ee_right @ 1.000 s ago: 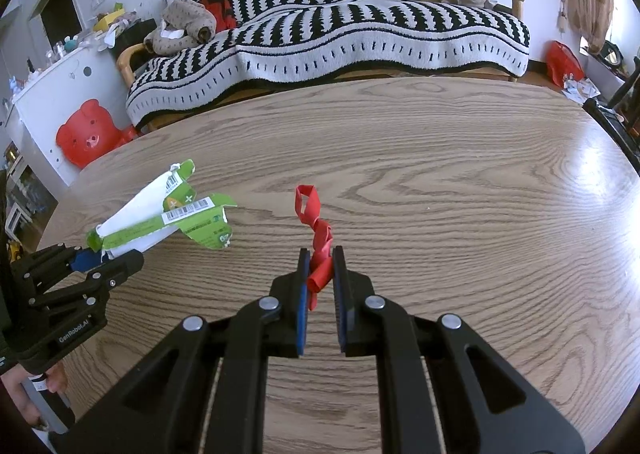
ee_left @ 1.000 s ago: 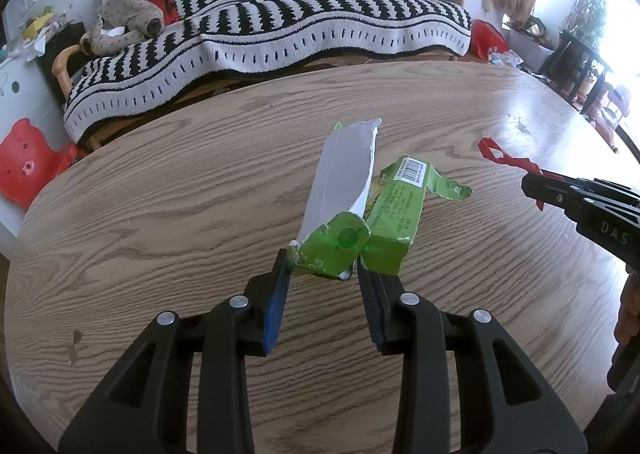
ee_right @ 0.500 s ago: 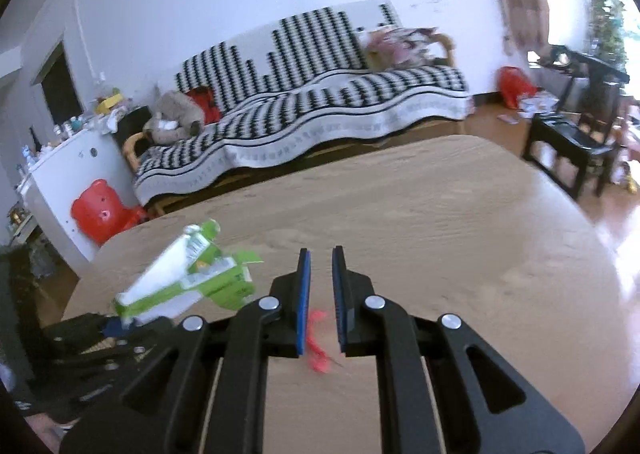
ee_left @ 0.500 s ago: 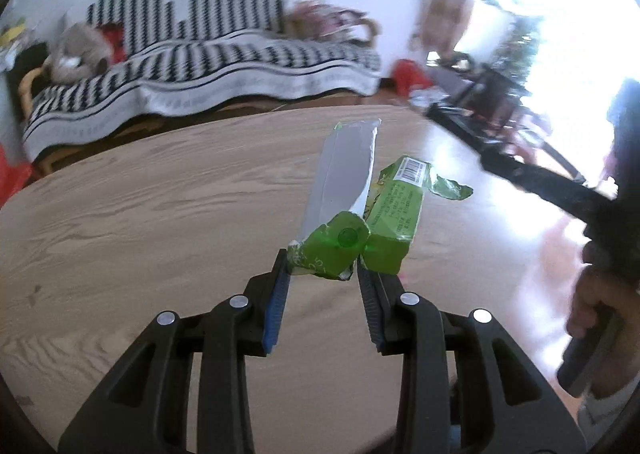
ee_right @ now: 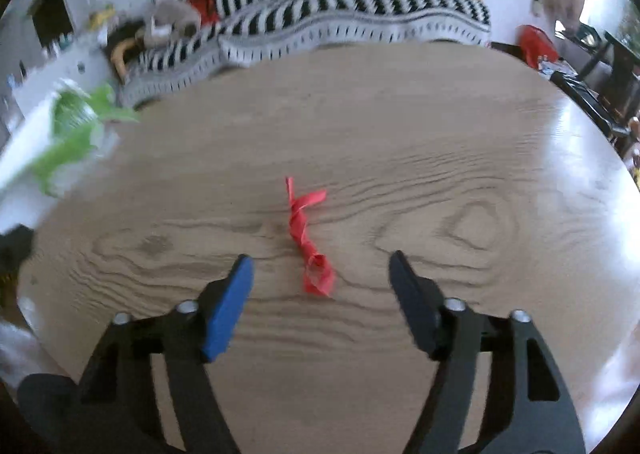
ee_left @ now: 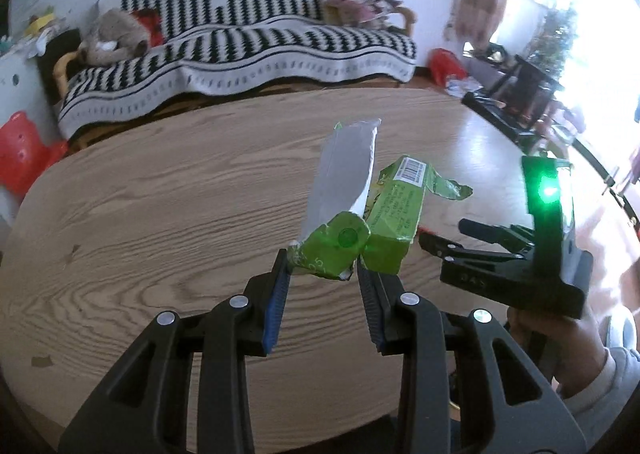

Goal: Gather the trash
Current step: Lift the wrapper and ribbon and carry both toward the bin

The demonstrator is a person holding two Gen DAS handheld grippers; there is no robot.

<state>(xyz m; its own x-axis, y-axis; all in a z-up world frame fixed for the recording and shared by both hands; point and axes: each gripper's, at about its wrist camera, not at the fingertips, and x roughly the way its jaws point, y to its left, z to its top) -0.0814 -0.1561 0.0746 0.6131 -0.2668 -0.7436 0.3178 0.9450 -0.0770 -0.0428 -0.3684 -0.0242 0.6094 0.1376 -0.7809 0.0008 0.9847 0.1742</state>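
Your left gripper pinches the crumpled base of a green wrapper, its two pads pressed against the green foil. The wrapper is held up off the wooden table. Its long axis runs up and away from you toward the striped sofa, with the silver inner face turned to the left and the barcode flap leaning right.

Your right gripper is spread wide and holds nothing. It hangs low over the table, and the red twisted strip lies on the wood between its two fingers, touching neither. The strip's long axis runs nearly straight away from you: the crumpled, wider end is nearest, and the thin forked tail points toward the sofa.

In the left wrist view the right gripper sits just beside the wrapper's right side, apart from it, with a green light glowing on its body.

The wood around the strip is bare on all sides. The table's far curved edge lies well beyond it, in front of the sofa, and the right-hand edge curves off well to the right under bright glare. In the right wrist view the green wrapper is a blur at the far left, above the table's left edge.
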